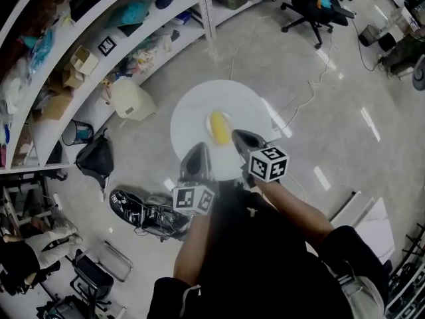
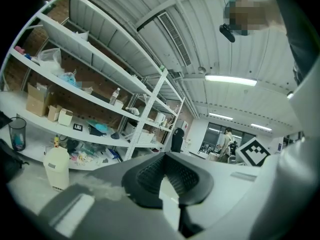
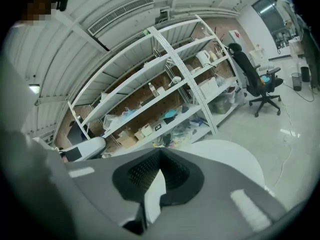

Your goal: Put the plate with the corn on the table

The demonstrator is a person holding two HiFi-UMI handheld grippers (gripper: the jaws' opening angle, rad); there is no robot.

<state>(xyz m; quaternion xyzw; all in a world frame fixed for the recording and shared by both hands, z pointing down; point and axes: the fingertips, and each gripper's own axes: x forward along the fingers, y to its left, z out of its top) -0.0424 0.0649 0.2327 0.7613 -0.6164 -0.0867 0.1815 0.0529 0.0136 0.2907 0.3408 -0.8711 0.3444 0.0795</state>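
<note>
Head view: the white plate (image 1: 199,111) with the corn (image 1: 219,127) hangs above the floor (image 1: 332,98), with the left tongs (image 1: 198,159) and right tongs (image 1: 244,141) on its near rim. Left gripper view: jaws clamped on the plate's edge. Right gripper view: jaws likewise pinch the rim, shelves (image 3: 150,109) beyond.

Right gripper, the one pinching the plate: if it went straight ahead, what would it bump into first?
Probably the yellow corn cob lying on the round white plate. The right gripper, shut on the plate's near rim, points across it towards the cob, though depth is hard to judge.
</note>
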